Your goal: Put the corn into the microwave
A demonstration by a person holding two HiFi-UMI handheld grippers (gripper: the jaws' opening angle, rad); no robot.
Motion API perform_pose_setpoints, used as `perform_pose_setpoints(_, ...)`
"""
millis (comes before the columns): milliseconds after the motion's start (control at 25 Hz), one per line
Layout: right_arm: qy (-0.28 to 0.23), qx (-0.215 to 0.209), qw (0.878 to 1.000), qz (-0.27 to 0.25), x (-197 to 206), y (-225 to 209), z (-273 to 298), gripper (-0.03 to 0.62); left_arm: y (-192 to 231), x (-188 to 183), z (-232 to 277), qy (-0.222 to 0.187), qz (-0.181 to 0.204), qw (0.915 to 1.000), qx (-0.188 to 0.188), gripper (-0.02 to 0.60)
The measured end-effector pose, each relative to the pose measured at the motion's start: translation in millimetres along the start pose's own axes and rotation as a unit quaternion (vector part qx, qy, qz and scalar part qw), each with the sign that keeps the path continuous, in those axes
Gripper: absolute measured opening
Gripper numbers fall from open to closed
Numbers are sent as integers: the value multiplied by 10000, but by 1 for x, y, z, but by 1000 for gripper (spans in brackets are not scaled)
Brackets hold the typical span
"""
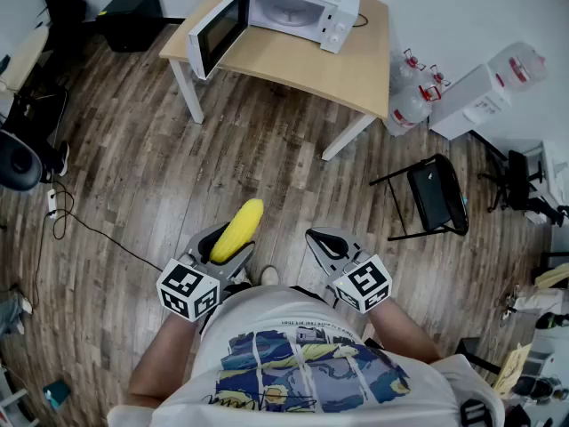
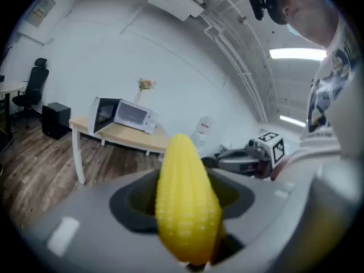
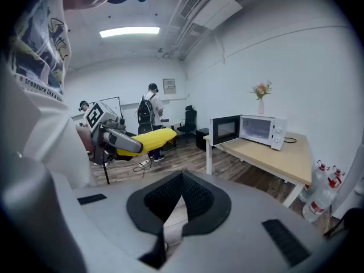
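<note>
Yellow corn (image 1: pixel 238 229) sits lengthwise in the left gripper (image 1: pixel 227 244), low and centre-left in the head view. Its tapered tip points up the frame toward the microwave (image 1: pixel 298 7). In the left gripper view the cob fills the gap between the jaws and the pads press its sides, so the grasp looks firm. The right gripper (image 1: pixel 320 240), low and centre-right, is clenched on nothing; its own view shows the ribbed pads meeting at their tips.

The microwave stands on a light wooden table (image 1: pixel 356 65) at the top centre of the head view. Its door (image 1: pixel 218 29) is swung wide to the left. The cavity appears empty, though it is too small here to be sure. Bare wood-plank floor (image 1: pixel 267 158) lies between the person and the table, and a black folding chair (image 1: pixel 436 194) stands off to the right, well clear of a straight path.

The step in hand, as I judge it, is carrying the cob to the oven. To do it well:
- Keep the grip steady, because much of the cob overhangs the jaws.
- Approach from the open side, right of the door.
- Bring the cob in tip first and low over the cavity floor.
- Let go only once it rests there.
- Keep the free gripper away from the door's edge.
</note>
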State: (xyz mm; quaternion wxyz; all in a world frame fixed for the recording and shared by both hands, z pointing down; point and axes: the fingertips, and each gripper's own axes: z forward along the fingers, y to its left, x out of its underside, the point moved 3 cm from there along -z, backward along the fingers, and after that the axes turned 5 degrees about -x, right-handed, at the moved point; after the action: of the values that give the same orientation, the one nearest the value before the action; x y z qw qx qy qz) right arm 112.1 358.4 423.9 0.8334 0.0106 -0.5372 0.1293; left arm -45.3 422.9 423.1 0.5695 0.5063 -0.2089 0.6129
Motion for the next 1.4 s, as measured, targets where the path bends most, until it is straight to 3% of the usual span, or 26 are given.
perform_pose_setpoints(240, -119, 179, 9997, 138, 26, -43, -52, 9, -51, -12, 50, 31, 124, 9998, 137, 255)
perform_pose_setpoints(560, -260, 364, 9980, 449, 42, -81, -54, 9, -52, -26, 89, 169, 164, 9995, 226, 255)
perform_pose_setpoints(800, -488, 739, 9949, 484, 10, -136, -17, 15, 8, -63, 136, 213, 329, 9983, 435, 255)
perform_pose_setpoints(920, -494, 1030, 9914, 633, -8, -162, 8, 90, 51, -82, 165, 251, 345, 9979, 481, 255)
perform_pose_setpoints(1120, -411, 1416, 9872, 613, -59, -207, 49, 101, 124, -131, 214, 271, 335, 9966, 702, 255)
perform_pose_setpoints(1240, -475, 1657, 9820, 779, -79, -229, 70, 101, 161, -155, 243, 303, 544, 9946, 834, 255)
perform_pose_setpoints(1400, -552, 1814, 9769, 985, -93, -246, 83, 94, 201, -176, 283, 343, 675, 9944, 738, 255)
